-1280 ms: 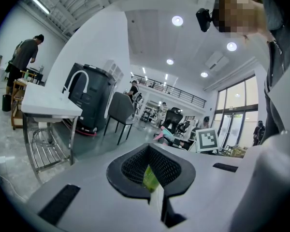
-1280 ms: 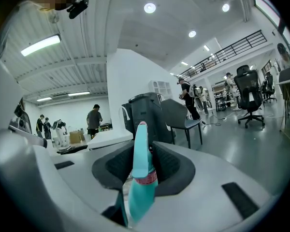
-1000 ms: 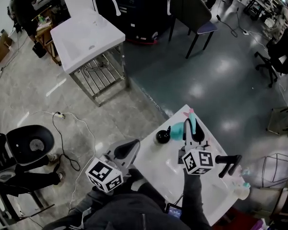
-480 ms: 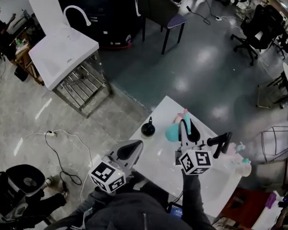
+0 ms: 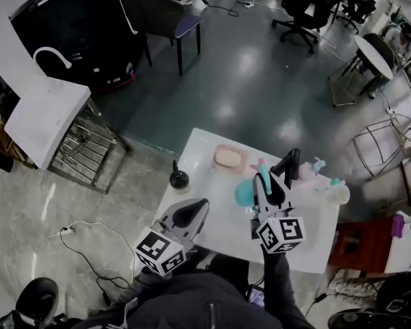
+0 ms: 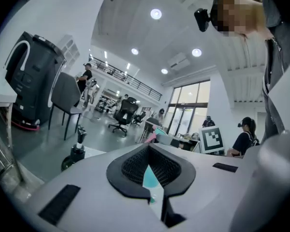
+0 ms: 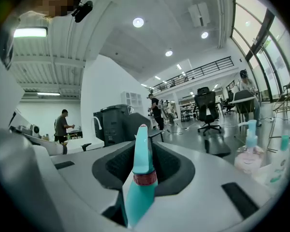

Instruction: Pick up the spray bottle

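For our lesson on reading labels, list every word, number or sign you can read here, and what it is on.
No words or numbers can be read.
Left marker cube, right marker cube: black-and-white square patterns only, no letters.
Spray bottle: red band, too blurred to read.
Pump bottle: any print too blurred.

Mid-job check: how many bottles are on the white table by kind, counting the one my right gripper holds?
Teal spray bottle, held in the right gripper: 1
Light bottles with teal tops: 2
Dark narrow-necked bottle: 1
Total: 4
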Motion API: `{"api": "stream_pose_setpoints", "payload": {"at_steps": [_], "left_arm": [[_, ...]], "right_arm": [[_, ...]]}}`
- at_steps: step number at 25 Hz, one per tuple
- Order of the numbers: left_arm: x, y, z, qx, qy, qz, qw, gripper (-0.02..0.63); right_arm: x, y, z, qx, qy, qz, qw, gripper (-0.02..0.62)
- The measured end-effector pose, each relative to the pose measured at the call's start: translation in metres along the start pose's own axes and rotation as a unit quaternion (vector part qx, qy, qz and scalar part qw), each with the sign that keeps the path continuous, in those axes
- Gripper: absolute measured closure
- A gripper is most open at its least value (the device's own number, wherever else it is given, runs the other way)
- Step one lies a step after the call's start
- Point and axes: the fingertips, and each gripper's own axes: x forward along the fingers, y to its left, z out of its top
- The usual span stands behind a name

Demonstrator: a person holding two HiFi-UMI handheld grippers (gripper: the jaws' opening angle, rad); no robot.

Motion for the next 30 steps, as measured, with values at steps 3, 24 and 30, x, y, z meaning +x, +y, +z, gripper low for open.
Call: {"api": "stream_pose_setpoints", "payload": {"at_steps": [3, 24, 30], "left_arm": [[0.009, -0.014, -0.005, 0.003, 0.013, -0.03, 0.9995, 0.603], [0.061, -0.095, -0.038, 0.002, 0.063, -0.175, 0.9825, 0.603], [0.068, -0.099, -0.036, 0.004, 0.062, -0.18, 0.9817, 0.603]], "right_arm": [[-0.024, -0.015, -0.002, 0.008, -0.004, -0.037, 0.999, 0.497], [-0.192, -0.087, 0.001, 0.035, -0.032, -0.246, 0.968, 0.497], [-0.217, -0.097, 0.002, 0.032, -0.041, -0.28, 0.959, 0.497]]}}
